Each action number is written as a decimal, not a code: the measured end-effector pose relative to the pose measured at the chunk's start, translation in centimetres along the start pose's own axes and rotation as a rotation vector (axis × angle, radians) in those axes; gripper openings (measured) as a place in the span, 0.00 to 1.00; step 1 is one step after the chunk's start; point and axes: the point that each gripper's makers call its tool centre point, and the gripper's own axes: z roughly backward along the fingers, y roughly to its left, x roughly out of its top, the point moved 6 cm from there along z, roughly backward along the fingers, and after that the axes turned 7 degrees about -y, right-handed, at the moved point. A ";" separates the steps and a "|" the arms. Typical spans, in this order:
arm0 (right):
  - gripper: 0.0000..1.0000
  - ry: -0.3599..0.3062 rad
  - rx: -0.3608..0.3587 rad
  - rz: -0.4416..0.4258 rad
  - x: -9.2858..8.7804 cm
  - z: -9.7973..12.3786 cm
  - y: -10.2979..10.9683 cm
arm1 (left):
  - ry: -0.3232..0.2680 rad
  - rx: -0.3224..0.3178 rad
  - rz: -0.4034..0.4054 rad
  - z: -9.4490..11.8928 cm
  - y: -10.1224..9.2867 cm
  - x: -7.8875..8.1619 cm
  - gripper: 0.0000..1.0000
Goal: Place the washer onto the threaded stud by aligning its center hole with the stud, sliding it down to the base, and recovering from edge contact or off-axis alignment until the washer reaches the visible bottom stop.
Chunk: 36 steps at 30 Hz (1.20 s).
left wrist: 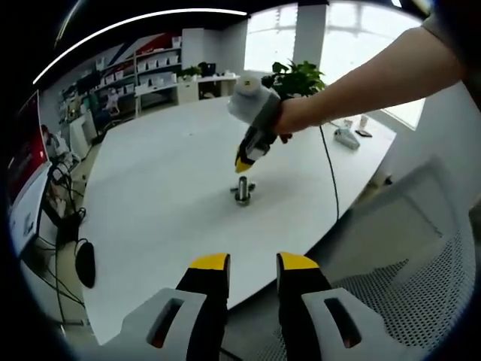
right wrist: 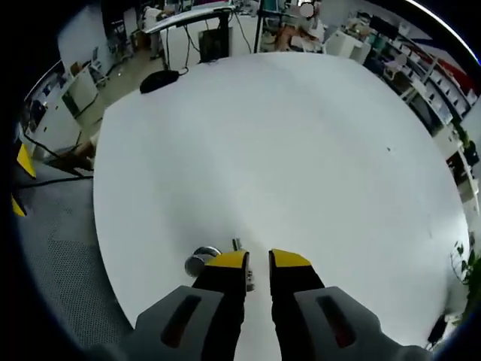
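The threaded stud [left wrist: 242, 192] stands on its short metal base in the middle of the white table [left wrist: 150, 188], with a flat metal piece across its top. The right gripper [left wrist: 242, 164], held by a hand, hangs just above it, tips pointing down. In the right gripper view, a round metal part [right wrist: 201, 262] and a thin pin [right wrist: 236, 243] lie just ahead of my right gripper [right wrist: 258, 260]. Its jaws stand narrowly apart. A small grey bit shows at the left jaw's inner edge; whether it is the washer is unclear. My left gripper [left wrist: 252, 262] is open and holds nothing, near the table's edge.
A black cable [left wrist: 331, 180] runs across the table's right side towards small items [left wrist: 347, 137]. A white mesh chair [left wrist: 421, 256] stands by the near edge. Shelves, desks and a plant [left wrist: 297, 75] lie beyond the table. A dark object [right wrist: 159, 79] sits past the far edge.
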 end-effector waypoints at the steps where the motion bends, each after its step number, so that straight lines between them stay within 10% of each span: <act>1: 0.13 0.003 0.006 0.008 0.1 -0.2 0.1 | 0.000 0.002 0.001 0.0 0.0 0.0 0.23; 36: 0.15 0.286 0.220 0.016 0.2 -4.8 0.2 | 0.005 0.017 0.007 0.0 0.3 -0.1 0.22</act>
